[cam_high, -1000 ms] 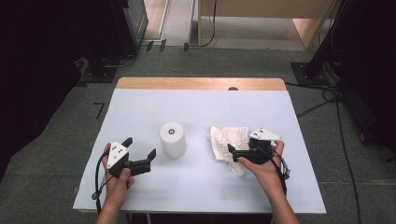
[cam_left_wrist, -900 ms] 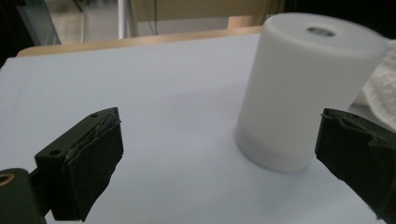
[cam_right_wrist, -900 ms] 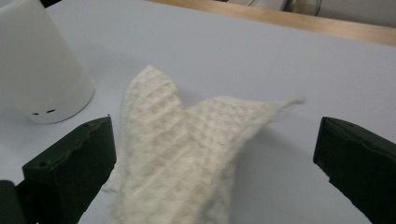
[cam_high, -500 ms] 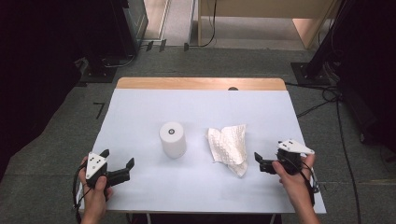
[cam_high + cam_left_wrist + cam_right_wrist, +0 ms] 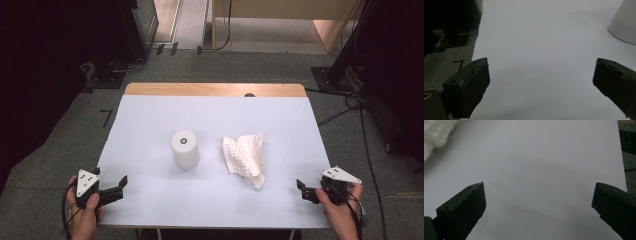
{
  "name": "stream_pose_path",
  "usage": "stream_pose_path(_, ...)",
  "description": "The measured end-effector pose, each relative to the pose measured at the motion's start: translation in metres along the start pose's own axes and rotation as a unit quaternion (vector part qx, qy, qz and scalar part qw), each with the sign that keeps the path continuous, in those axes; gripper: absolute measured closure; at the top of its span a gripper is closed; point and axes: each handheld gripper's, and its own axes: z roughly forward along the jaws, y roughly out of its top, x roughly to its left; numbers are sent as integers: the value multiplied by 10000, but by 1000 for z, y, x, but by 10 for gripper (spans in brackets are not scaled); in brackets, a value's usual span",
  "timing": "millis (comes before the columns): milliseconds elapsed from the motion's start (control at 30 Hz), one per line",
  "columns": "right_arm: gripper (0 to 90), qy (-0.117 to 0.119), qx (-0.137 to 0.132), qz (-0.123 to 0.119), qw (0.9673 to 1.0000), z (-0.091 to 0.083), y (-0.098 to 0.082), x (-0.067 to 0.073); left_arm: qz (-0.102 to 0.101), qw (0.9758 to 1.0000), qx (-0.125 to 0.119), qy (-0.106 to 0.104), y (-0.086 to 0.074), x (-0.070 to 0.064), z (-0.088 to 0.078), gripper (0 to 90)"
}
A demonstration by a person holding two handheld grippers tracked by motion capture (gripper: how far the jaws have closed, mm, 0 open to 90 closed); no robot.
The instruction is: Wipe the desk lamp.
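Note:
A white paper roll (image 5: 184,149) stands upright near the middle of the white table (image 5: 215,120). Just right of it lies a crumpled white paper towel sheet (image 5: 246,157). My left gripper (image 5: 120,189) rests at the near left corner, open and holding nothing. In the left gripper view its jaws (image 5: 541,72) are spread wide, with the roll (image 5: 624,22) off at the upper right. At the near right corner, my right gripper (image 5: 303,191) is open too. The right gripper view has wide jaws (image 5: 539,195) over bare table and the towel sheet (image 5: 436,135) at the upper left.
A wooden strip (image 5: 215,90) runs along the table's far edge. Dark equipment stands on the floor to the left (image 5: 130,30), and cables (image 5: 345,105) trail on the floor at the right. Grey carpet surrounds the table.
Both grippers have drawn back toward the near edge and outward to the corners. The right one has left the towel sheet, which now lies alone beside the roll.

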Motion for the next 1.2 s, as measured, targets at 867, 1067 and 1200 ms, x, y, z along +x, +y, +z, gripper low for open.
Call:
stream_pose_path(867,0,-284,256,5,9993,-3,-19,-12,169,9908,1339,-17,-2,-4,31,14)
stream_pose_path(1067,0,-272,254,9,9993,-3,-19,-12,141,9908,1349,-26,-2,-4,31,14)
stream_pose_path(1200,0,-275,255,28,9993,-3,-19,-12,140,9906,1358,-32,-2,-3,31,14)
